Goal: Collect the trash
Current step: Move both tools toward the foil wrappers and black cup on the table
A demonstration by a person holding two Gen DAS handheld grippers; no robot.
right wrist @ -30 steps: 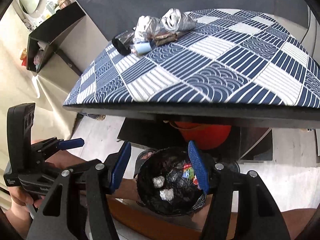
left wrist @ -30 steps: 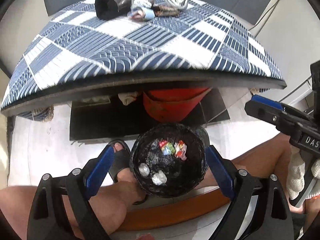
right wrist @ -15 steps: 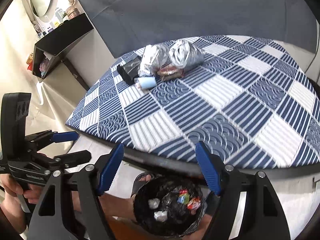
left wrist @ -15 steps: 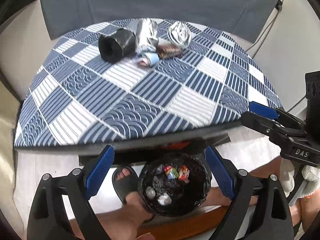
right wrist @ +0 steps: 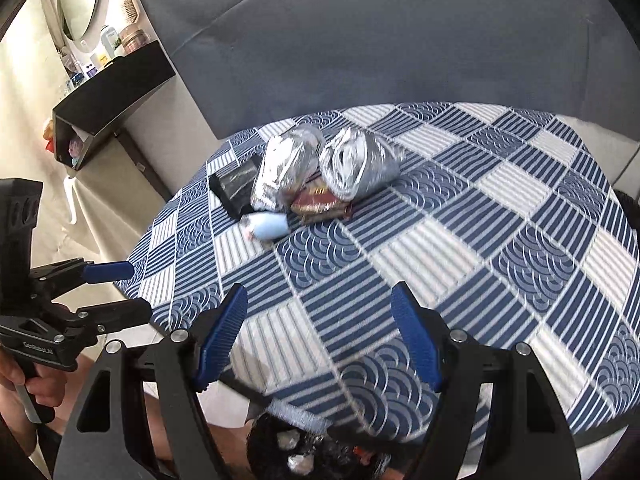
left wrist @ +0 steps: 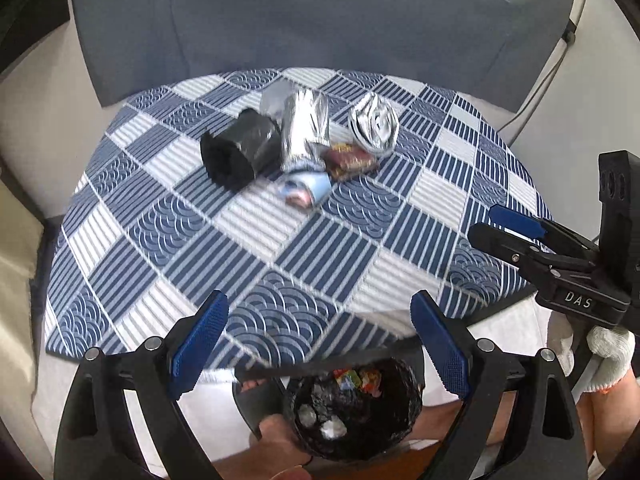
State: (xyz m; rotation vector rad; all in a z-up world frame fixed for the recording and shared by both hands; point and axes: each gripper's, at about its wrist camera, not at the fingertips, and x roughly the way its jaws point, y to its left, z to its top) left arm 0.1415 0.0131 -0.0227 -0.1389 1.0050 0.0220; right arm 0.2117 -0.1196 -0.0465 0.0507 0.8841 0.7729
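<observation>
Grey sofa behind; blue-and-white checked tabletop (left wrist: 248, 240) in front, trash clustered at the far side. Left gripper (left wrist: 320, 344) and right gripper (right wrist: 320, 336): both spread wide, empty, above the near edge over the black-lined bin (left wrist: 352, 408). Best to reach far, straddle one piece across its narrow width, lift clear. Tall foil pouch (left wrist: 304, 128): long axis running away from the near edge, crumpled mouth toward the bin.

Both tongs, left (left wrist: 318, 338) and right (right wrist: 320, 336), are black plastic with blue ribbed fingertip pads (left wrist: 198, 344), silver screws and white lettering, one gripped by a white knit glove (left wrist: 608, 354), the other by bare skin.
</observation>
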